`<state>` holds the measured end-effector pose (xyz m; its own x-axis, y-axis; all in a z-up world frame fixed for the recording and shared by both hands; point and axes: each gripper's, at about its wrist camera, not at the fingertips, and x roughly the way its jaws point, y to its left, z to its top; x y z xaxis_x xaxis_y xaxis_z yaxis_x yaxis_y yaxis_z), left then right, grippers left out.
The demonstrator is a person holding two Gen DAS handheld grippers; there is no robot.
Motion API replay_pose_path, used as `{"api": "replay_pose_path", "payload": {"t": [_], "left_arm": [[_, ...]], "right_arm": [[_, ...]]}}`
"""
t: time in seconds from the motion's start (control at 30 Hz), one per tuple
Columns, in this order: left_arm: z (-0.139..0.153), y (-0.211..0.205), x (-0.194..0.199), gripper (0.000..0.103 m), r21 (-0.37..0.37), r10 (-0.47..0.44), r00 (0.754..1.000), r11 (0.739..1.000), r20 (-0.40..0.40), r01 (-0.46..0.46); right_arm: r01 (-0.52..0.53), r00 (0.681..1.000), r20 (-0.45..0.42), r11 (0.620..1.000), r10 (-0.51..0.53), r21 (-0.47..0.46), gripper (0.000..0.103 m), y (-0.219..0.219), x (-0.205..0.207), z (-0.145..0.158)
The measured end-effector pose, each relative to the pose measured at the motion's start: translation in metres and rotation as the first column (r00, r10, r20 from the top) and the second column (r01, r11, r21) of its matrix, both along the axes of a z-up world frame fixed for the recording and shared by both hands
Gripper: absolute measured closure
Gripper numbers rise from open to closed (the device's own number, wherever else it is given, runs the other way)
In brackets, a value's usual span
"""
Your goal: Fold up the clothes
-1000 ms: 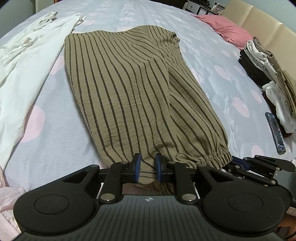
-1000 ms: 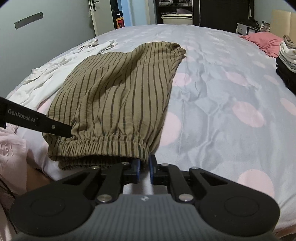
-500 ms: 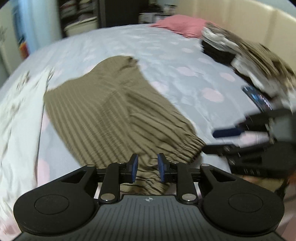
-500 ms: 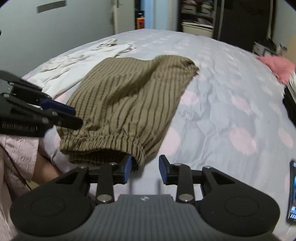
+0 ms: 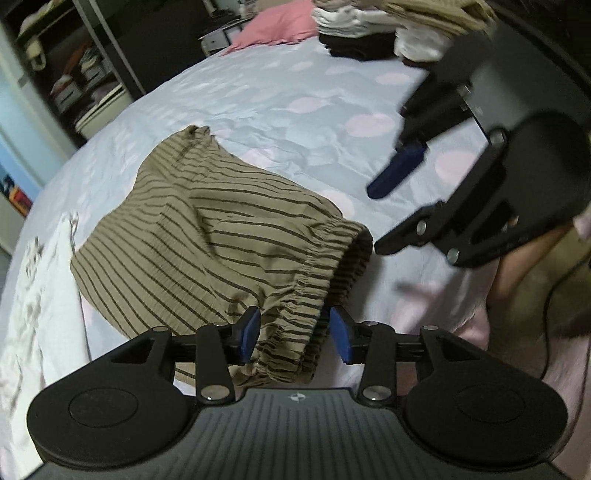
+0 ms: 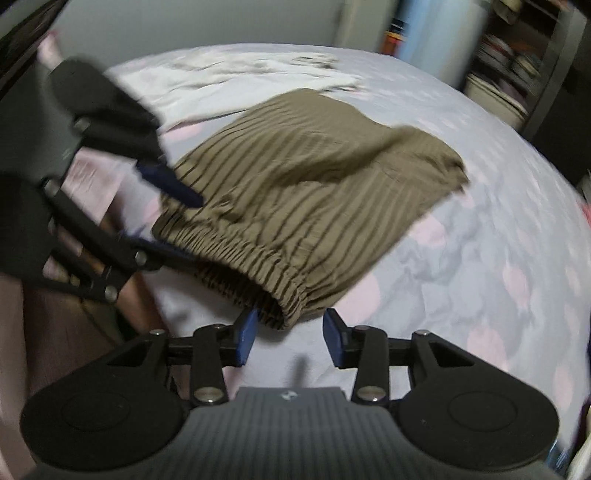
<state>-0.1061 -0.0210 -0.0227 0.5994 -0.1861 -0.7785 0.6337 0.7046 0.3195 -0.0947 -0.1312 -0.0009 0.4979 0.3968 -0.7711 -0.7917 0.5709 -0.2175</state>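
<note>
An olive-brown striped garment (image 5: 207, 236) lies on the spotted bedsheet (image 5: 295, 85), its elastic gathered band facing me. My left gripper (image 5: 295, 338) is open, and the band's near end sits loosely between its blue fingers. My right gripper (image 6: 290, 339) is open too, with the band's corner (image 6: 284, 291) just ahead of its left finger. In the left wrist view the right gripper (image 5: 378, 219) hovers at the band's right end. The right wrist view is blurred and shows the garment (image 6: 314, 184) with the left gripper (image 6: 188, 229) at the band's left end.
A white garment (image 5: 33, 314) is spread left of the striped one and appears behind it (image 6: 258, 77) in the right wrist view. Stacks of folded clothes (image 5: 369, 22) and a pink pillow (image 5: 280, 29) sit near the headboard. A person's leg (image 5: 517, 280) is at the bed edge.
Both grippers went from nearly shut at the garment's gathered band to wide open. Each view has swung inward, so each gripper now shows in the other's camera.
</note>
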Motion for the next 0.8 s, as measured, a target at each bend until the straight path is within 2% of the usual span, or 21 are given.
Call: {"api": "replay_pose_path", "payload": {"t": [0.07, 0.1, 0.13, 0.3, 0.43, 0.53, 0.63, 0.7, 0.8], "left_arm": [[-0.003, -0.001, -0.003, 0.064, 0.021, -0.016, 1.0, 1.0, 0.008, 0.016], [-0.005, -0.002, -0.004, 0.064, 0.031, -0.025, 1.0, 0.999, 0.013, 0.025], [-0.006, -0.003, -0.005, 0.064, 0.042, -0.033, 0.999, 0.999, 0.017, 0.032], [-0.018, -0.012, -0.012, 0.062, 0.129, -0.095, 0.994, 0.988, 0.049, 0.088], [-0.03, -0.016, -0.012, 0.061, 0.177, -0.119, 0.991, 0.978, 0.058, 0.107], [-0.037, -0.016, -0.01, 0.061, 0.176, -0.122, 0.991, 0.978, 0.049, 0.112], [-0.043, -0.015, -0.003, 0.061, 0.162, -0.106, 0.994, 0.982, 0.036, 0.099], [-0.045, -0.013, 0.001, 0.061, 0.152, -0.096, 0.995, 0.984, 0.024, 0.091], [-0.044, -0.011, 0.005, 0.061, 0.123, -0.076, 0.997, 0.99, 0.005, 0.075]], "right_arm": [[-0.08, 0.996, 0.029, 0.996, 0.081, -0.033, 0.056, 0.001, -0.004, 0.0], [-0.119, 0.992, 0.041, 0.992, 0.121, -0.049, 0.049, 0.001, -0.006, 0.0], [-0.156, 0.986, 0.051, 0.986, 0.159, -0.064, 0.047, 0.002, -0.008, -0.001], [-0.286, 0.948, 0.103, 0.948, 0.302, -0.141, 0.047, 0.007, -0.018, -0.006], [-0.37, 0.897, 0.172, 0.905, 0.407, -0.212, 0.047, 0.014, -0.027, -0.013], [-0.431, 0.846, 0.213, 0.861, 0.489, -0.269, 0.047, 0.018, -0.035, -0.021], [-0.465, 0.8, 0.238, 0.821, 0.55, -0.332, 0.041, 0.023, -0.035, -0.029], [-0.478, 0.783, 0.242, 0.802, 0.574, -0.358, 0.038, 0.025, -0.032, -0.034], [-0.475, 0.774, 0.247, 0.792, 0.583, -0.383, 0.038, 0.029, -0.025, -0.04]]}}
